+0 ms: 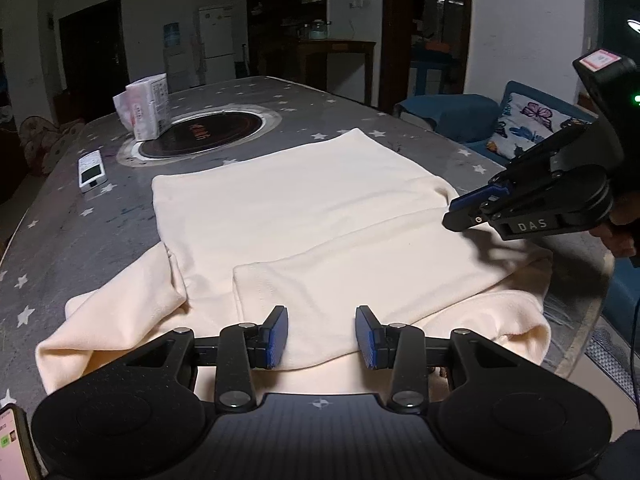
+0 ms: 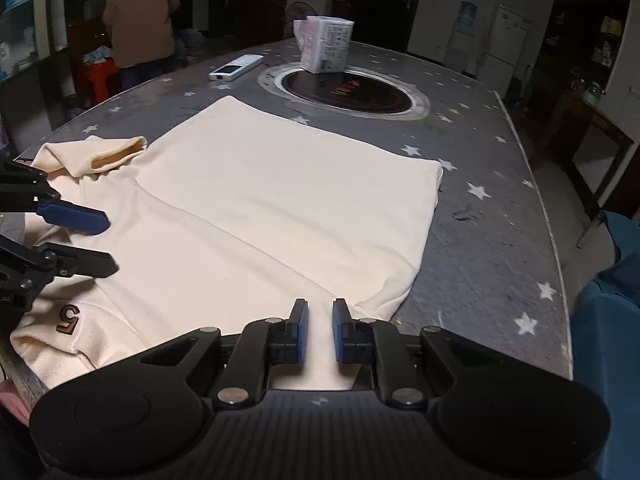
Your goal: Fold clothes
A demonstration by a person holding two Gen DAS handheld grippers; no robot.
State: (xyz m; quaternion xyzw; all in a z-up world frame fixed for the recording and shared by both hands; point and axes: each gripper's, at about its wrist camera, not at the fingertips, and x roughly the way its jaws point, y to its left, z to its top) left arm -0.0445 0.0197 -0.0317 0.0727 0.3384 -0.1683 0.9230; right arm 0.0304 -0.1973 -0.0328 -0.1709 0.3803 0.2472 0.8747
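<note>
Two tongs hang tilted down over one cream garment [image 1: 304, 216] that lies spread flat across the near half of the desk [image 1: 80, 216]; the left tongs [image 1: 321, 338] hover with their blue pads parted over the folded near edge, clasping nothing; the right tongs [image 2: 321, 330] lean in at the shirt's right side, their pads drawn almost together with only a narrow strip of cloth showing in the gap, and I cannot tell whether they pinch it. The cloth is soft knit, smooth with a few shallow creases, one sleeve [image 2: 116, 154] flopped open at the far left corner and a stitched brown "5" [image 2: 69, 319] near the hem. The desk is oval, grey, sprinkled with white stars, with one round black burner [image 2: 346, 92] sunk in its middle; on it stand one tissue pack [image 2: 326, 44] and one white remote [image 2: 236, 67].
</note>
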